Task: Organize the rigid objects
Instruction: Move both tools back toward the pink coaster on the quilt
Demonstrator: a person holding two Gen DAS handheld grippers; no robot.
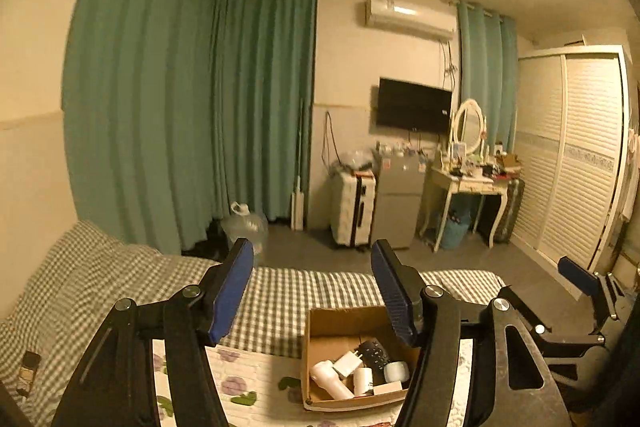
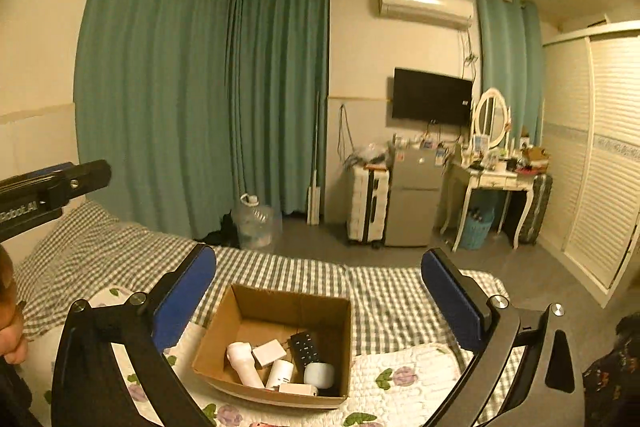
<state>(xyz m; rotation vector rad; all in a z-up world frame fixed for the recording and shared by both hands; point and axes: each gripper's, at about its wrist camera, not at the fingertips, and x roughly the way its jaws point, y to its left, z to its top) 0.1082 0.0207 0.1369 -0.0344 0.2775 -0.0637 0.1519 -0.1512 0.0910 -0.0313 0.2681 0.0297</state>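
Note:
An open cardboard box [image 2: 256, 311] sits on the floral quilt on the bed; it also shows in the left wrist view [image 1: 320, 331]. Inside lie several objects: a black remote [image 2: 305, 349], a white charger [image 2: 269, 353], a white bottle [image 2: 245, 363], a white cylinder [image 2: 280, 374] and a pale blue-lidded jar [image 2: 319, 375]. My left gripper [image 1: 312, 291] is open and empty, raised above and left of the box. My right gripper [image 2: 318, 303] is open and empty, raised over the box. The right gripper also shows at the right edge of the left wrist view [image 1: 580, 279].
The checked bedsheet [image 2: 288, 271] stretches beyond the quilt [image 2: 404, 371]. A small dark object [image 1: 29, 373] lies on the bed at far left. Beyond the bed stand a water jug [image 2: 256, 223], a suitcase [image 2: 368, 203], a small fridge [image 2: 414, 203] and a dressing table [image 2: 496, 183].

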